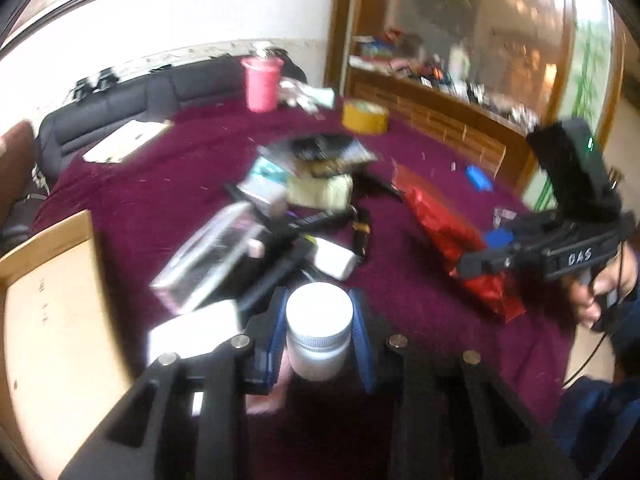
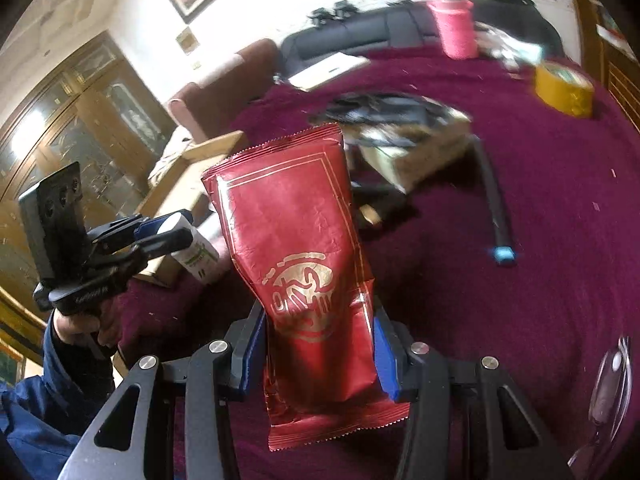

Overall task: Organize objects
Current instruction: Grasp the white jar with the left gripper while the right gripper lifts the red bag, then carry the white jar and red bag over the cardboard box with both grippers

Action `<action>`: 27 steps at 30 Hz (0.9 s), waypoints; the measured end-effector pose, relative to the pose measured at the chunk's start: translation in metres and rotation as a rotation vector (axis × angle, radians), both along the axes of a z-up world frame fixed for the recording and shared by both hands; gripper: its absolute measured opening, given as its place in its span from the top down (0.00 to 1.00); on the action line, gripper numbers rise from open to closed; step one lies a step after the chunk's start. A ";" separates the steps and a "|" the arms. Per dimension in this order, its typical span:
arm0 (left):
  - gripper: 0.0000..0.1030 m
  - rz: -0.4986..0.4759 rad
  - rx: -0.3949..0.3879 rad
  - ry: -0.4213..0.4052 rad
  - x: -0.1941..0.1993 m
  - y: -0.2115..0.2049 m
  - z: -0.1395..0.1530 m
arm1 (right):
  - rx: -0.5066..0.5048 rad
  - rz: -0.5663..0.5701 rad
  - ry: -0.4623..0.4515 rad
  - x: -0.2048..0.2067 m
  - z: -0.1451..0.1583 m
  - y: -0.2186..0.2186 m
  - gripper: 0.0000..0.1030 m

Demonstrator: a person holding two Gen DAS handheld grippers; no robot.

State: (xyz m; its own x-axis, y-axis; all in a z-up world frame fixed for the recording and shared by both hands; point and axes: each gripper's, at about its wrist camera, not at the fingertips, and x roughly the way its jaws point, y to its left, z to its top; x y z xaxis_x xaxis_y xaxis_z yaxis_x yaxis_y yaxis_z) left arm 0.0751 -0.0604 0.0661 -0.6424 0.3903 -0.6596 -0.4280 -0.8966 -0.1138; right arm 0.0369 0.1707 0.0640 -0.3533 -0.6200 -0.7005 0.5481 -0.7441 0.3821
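In the left wrist view my left gripper [image 1: 320, 320] is shut on a white bottle [image 1: 319, 332], its blue pads pressing both sides just below the white cap. From the right wrist view the same gripper [image 2: 186, 227] holds that green-labelled bottle [image 2: 198, 256] above the cardboard box's edge. My right gripper [image 2: 318, 344] is shut on a red foil pouch [image 2: 296, 232] with gold print, held upright over the maroon cloth. At the right of the left wrist view, a hand carries the right gripper [image 1: 480, 254] with the pouch [image 1: 440, 220] hanging slanted.
An open cardboard box [image 1: 48, 300] stands at the table's left edge. A heap of packets, boxes and black cables [image 1: 280, 208] fills the middle. Behind it are a pink cup [image 1: 261, 82], a yellow tape roll [image 1: 365, 117] and a small blue object [image 1: 478, 176]. A dark sofa [image 1: 132, 104] lies beyond.
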 end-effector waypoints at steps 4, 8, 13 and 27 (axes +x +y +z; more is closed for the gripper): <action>0.72 0.084 0.048 0.023 0.009 -0.036 0.012 | -0.025 0.040 0.029 0.000 0.017 -0.026 0.50; 0.72 0.155 0.116 0.082 0.024 -0.074 0.032 | -0.056 0.088 0.021 -0.002 0.024 -0.060 0.50; 0.72 0.261 0.119 0.134 0.032 -0.119 0.045 | -0.070 0.154 0.016 -0.007 0.027 -0.113 0.50; 0.72 0.491 0.025 0.075 -0.015 -0.183 0.022 | -0.052 0.182 -0.025 -0.033 0.025 -0.196 0.50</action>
State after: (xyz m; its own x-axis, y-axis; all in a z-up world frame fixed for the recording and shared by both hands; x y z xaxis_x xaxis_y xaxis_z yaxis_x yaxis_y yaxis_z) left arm 0.0604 -0.2431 0.0878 -0.7997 0.0451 -0.5987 0.0360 -0.9918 -0.1228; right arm 0.0040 -0.0254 0.0891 -0.2150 -0.7076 -0.6731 0.6618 -0.6124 0.4324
